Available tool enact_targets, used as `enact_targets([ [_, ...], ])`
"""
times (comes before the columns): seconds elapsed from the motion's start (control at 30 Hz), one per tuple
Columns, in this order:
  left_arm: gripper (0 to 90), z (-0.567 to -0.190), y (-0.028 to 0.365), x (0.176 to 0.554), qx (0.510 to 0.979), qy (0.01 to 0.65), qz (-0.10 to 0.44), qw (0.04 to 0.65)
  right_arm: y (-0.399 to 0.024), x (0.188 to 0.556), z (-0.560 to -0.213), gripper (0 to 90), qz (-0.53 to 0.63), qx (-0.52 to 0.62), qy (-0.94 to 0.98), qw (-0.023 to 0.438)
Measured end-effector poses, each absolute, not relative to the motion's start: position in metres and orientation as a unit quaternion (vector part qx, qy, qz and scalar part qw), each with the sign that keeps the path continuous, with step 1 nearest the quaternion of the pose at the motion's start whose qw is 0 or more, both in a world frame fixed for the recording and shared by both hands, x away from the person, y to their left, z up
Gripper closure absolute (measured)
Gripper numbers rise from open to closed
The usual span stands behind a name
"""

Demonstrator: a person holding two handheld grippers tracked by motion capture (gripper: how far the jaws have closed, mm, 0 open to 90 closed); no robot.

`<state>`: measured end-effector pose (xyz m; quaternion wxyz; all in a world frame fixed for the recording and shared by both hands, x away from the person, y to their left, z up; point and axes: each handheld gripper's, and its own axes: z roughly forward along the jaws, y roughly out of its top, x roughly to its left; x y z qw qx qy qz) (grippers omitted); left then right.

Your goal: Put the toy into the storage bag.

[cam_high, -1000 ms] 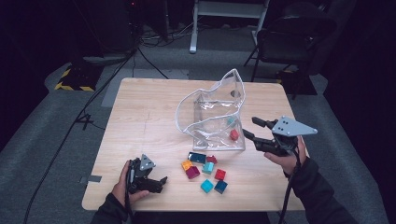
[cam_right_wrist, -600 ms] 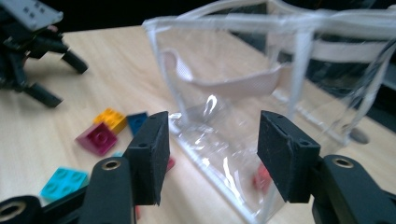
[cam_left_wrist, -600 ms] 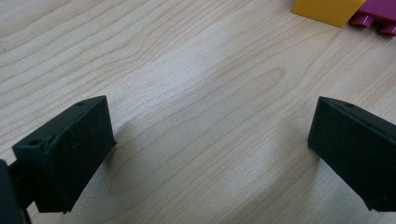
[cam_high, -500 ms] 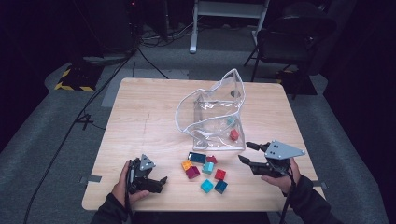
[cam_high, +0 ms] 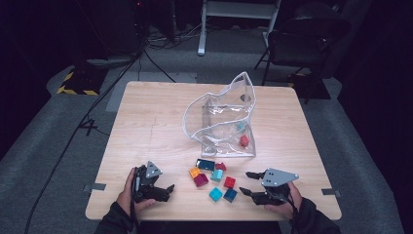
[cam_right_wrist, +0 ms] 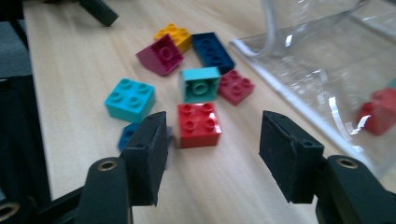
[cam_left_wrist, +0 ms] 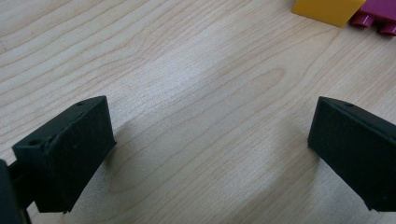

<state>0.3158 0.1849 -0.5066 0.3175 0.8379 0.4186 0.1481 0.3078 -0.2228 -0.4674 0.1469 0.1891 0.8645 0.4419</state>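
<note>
A: From the high view, the right gripper (cam_high: 247, 183) sits low at the near right of the wooden table (cam_high: 146, 122), jaws partly apart with nothing between them, and they have just been opening. It points at the loose cluster of toy bricks; the red brick (cam_high: 229, 182) is the nearest to it.

B: And the left gripper (cam_high: 165, 190)?

A: Parked at the near left, empty. Behind the bricks stands the clear plastic bag (cam_high: 221, 122), mouth up, with a red brick and a teal one already inside.

B: Over to the left gripper view.

A: Bare wood grain between two widely parted jaws, and just the corners of a yellow brick (cam_left_wrist: 327, 10) and a magenta brick (cam_left_wrist: 376, 13) at the top edge. The high view can't give that detail of the gap.

B: Right gripper view?

A: Here the red brick (cam_right_wrist: 198, 124) lies just ahead of the jaws, studs up, a little left of centre, a dark blue brick (cam_right_wrist: 127, 135) tucked behind the left jaw. I'd judge it light, rigid, glossy hard plastic: take it across two flat opposite sides, below the studs, or it may squirt out. The bag's soft wall (cam_right_wrist: 322, 70) would give under a nudge.
</note>
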Motion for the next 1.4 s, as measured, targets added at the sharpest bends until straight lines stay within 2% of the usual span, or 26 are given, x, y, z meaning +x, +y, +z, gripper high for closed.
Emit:
enact_targets([
  [0.23, 0.6, -0.507, 0.185, 0.316, 0.838, 0.419, 0.148, 0.317, -0.207, 0.298, -0.487, 42.2, 0.435, 0.173, 0.876, 0.118],
  [0.93, 0.6, -0.507, 0.185, 0.316, 0.838, 0.419, 0.148, 0.318, -0.183, 0.294, -0.504, 41.1, 0.409, 0.194, 0.882, 0.131],
  [1.1, 0.5, -0.507, 0.185, 0.316, 0.838, 0.418, 0.149, 0.318, -0.181, 0.299, -0.505, 45.8, 0.405, 0.200, 0.883, 0.128],
  [1.27, 0.5, -0.507, 0.185, 0.316, 0.838, 0.419, 0.148, 0.318, -0.181, 0.298, -0.505, 56.8, 0.404, 0.197, 0.885, 0.126],
  [1.4, 0.5, -0.507, 0.185, 0.316, 0.838, 0.419, 0.148, 0.318, -0.182, 0.298, -0.505, 58.6, 0.404, 0.195, 0.885, 0.125],
])
